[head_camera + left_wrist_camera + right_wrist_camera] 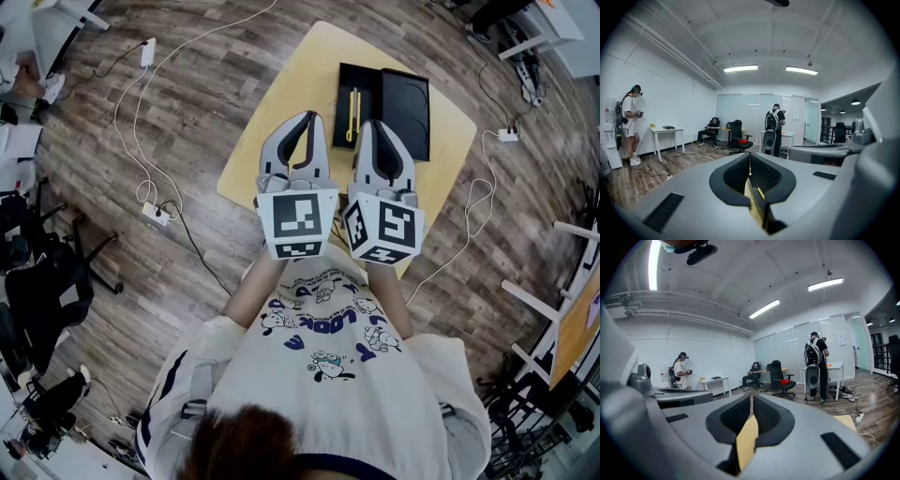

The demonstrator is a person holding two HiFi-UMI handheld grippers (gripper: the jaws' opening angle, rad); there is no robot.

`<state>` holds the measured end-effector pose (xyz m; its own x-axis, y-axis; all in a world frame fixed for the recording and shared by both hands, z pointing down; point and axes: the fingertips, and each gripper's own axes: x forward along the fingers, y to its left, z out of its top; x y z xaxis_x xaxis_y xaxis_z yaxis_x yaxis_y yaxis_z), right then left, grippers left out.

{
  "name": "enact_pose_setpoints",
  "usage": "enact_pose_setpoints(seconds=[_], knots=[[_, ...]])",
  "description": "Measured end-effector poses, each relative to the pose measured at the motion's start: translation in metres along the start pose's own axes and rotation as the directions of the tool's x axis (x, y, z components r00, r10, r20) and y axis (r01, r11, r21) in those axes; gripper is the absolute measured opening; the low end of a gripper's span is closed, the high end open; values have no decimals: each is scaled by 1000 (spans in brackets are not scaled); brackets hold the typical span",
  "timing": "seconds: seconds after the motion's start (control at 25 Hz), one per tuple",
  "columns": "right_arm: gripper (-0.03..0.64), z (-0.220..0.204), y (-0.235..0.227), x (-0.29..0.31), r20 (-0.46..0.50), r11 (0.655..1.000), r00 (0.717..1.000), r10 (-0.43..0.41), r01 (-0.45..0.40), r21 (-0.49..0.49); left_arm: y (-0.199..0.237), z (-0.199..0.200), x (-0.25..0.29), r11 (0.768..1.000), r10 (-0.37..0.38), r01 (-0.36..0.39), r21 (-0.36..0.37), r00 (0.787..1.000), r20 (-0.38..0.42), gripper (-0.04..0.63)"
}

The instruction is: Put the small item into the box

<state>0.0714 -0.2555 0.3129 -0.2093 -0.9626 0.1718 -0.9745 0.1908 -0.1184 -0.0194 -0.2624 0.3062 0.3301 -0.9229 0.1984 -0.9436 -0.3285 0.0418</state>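
We are holding both tools side by side over the pale yellow square tabletop with rounded corners (281,103). We are reading the left grey plastic gripper (307,120) as pinched together on nothing, its black ribbed pads (765,176) meeting at the tips. The right grey plastic gripper (373,125) is likewise pressing fully together and empty, with only tabletop showing through the slit behind its pads. The task's thing, a slim yellow stick-shaped item (353,114), is lying lengthwise on the left-hand panel of the flat matte-black open box (405,112), at about 12 o'clock from the right gripper's tips and just beyond them. The box itself is sitting toward 1 o'clock on the tabletop, and we are not able to tell whether that left panel is its tray or its lid. We are judging the item to be light, rigid and probably smooth hard plastic, so it may be slipping against the pads. We are favouring a pinch across its narrow width near the middle, so it is not pivoting. It is lying low on the panel, so the pads would be coming down close to that surface. The box is looking thin, stiff and light, and may be sliding if nudged
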Motion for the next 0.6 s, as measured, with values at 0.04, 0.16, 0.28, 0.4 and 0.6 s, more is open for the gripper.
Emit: enact_pose_setpoints(seconds=[0.04,0.16,0.28,0.4,0.6], knots=[[41,-1,0,0,-1,1000,1000,0,0,1,0,0,0,1000,0,0,1,1000,0,17],[41,-2,0,0,-2,1000,1000,1,-1,2,0,-2,0,1000,1,-1,-2,1000,-4,17],[41,-1,2,-1,-1,1000,1000,0,0,-2,0,-2,-2,1000,3,-3,-2,1000,-4,17],[41,0,3,-3,-1,1000,1000,2,-2,-4,1,-1,-5,1000,6,-6,-2,1000,0,17],[41,0,5,-5,-2,1000,1000,4,-4,-7,1,-1,-7,1000,9,-9,-4,1000,2,17]])
